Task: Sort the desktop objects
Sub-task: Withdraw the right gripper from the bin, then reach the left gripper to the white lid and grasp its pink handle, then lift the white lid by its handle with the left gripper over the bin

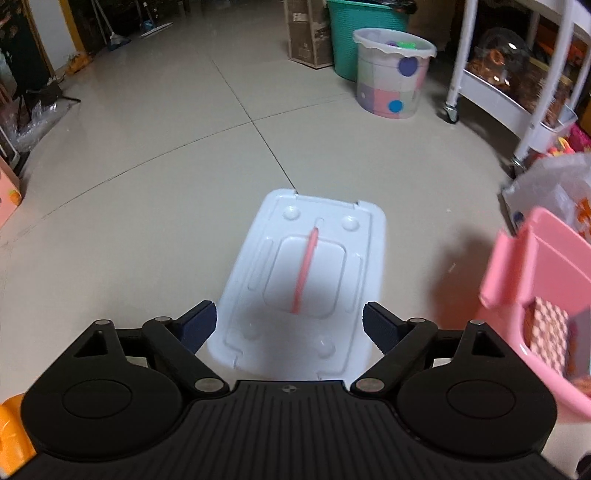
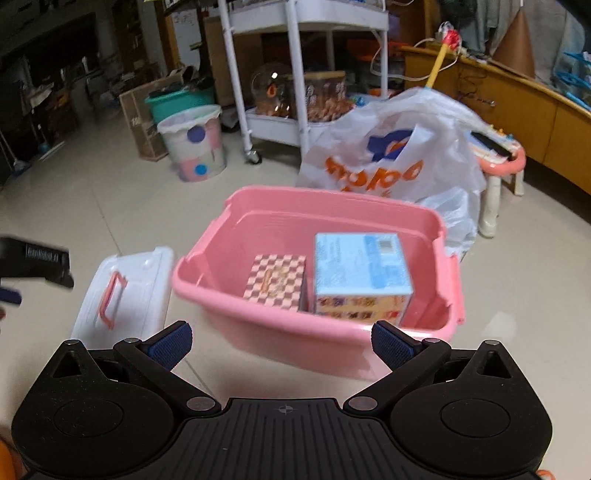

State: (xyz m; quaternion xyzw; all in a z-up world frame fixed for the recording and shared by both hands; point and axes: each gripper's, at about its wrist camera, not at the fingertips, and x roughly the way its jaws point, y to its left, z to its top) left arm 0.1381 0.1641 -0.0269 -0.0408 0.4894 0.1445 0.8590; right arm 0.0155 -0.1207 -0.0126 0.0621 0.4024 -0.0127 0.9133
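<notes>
A white box lid [image 1: 303,284] with a pink handle [image 1: 304,269] lies flat on the tiled floor, straight ahead of my left gripper [image 1: 289,326], which is open and empty above its near end. The same lid [image 2: 125,295] shows left of a pink storage bin [image 2: 314,332]. Inside the bin stand a checkered pink box [image 2: 275,282] and a light blue box [image 2: 360,273]. My right gripper [image 2: 281,343] hangs open and empty in front of the bin's near wall. The bin's edge [image 1: 535,280] also appears at the right of the left wrist view.
A white printed plastic bag [image 2: 395,155] sits behind the bin. A dotted pastel bucket [image 1: 393,74], a teal tub [image 1: 365,33] and a cardboard box [image 1: 306,33] stand farther back. A white wheeled cart [image 2: 295,74] and a small pink stool [image 2: 498,162] are near.
</notes>
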